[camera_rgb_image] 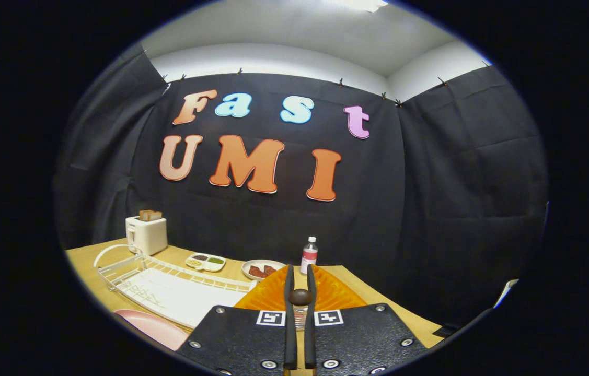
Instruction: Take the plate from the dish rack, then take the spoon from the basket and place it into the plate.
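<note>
The tongs [300, 279] are nearly closed, both fingers pressing on a spoon [300, 297] whose dark rounded end shows between them. Right behind them sits an orange basket [333, 293]. The pink plate [156, 326] lies on the table [88, 258] to their left, touching the white dish rack [169, 284].

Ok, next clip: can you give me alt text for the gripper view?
The gripper is nearly closed on a dark, round-ended spoon, held above an orange basket on a wooden table. Beside the fingers are a white dish rack and a pink plate; beyond stand a toaster, food dishes and a small bottle.
</note>
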### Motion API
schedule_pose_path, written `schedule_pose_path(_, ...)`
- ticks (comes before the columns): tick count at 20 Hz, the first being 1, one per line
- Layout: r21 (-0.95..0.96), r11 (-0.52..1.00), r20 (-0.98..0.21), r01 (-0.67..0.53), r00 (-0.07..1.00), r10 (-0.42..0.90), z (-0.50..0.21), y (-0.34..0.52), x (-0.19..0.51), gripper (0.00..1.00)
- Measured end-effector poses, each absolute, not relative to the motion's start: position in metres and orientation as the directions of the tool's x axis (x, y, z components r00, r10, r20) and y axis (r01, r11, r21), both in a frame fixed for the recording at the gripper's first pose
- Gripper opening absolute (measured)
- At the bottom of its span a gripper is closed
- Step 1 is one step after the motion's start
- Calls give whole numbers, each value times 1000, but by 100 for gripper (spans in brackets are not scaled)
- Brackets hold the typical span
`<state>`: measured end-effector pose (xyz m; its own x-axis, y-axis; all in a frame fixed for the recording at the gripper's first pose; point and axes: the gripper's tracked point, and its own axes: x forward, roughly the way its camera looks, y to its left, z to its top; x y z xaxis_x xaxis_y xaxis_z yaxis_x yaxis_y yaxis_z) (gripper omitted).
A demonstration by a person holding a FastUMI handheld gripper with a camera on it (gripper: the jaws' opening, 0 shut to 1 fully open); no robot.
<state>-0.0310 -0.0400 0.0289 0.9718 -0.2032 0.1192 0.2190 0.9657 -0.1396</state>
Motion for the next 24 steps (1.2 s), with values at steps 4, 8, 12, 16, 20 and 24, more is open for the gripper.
schedule_pose_path(4, -130, 986, 117, 102, 989, -87, 14, 28, -64, 6)
schedule_pose_path(8, -106, 994, 64, -16, 998, 23, -25, 90, -70, 6)
schedule_pose_path(12, -111, 991, 12, -79, 997, 81, -64, 129, -62, 6)
schedule_pose_path(16, -124, 986, -19, -112, 994, 110, -94, 151, -53, 6)
schedule_pose_path(20, -116, 981, -45, -159, 987, 154, -118, 169, -53, 6)
schedule_pose_path(24, -129, 978, -37, -166, 986, 162, -125, 173, -54, 6)
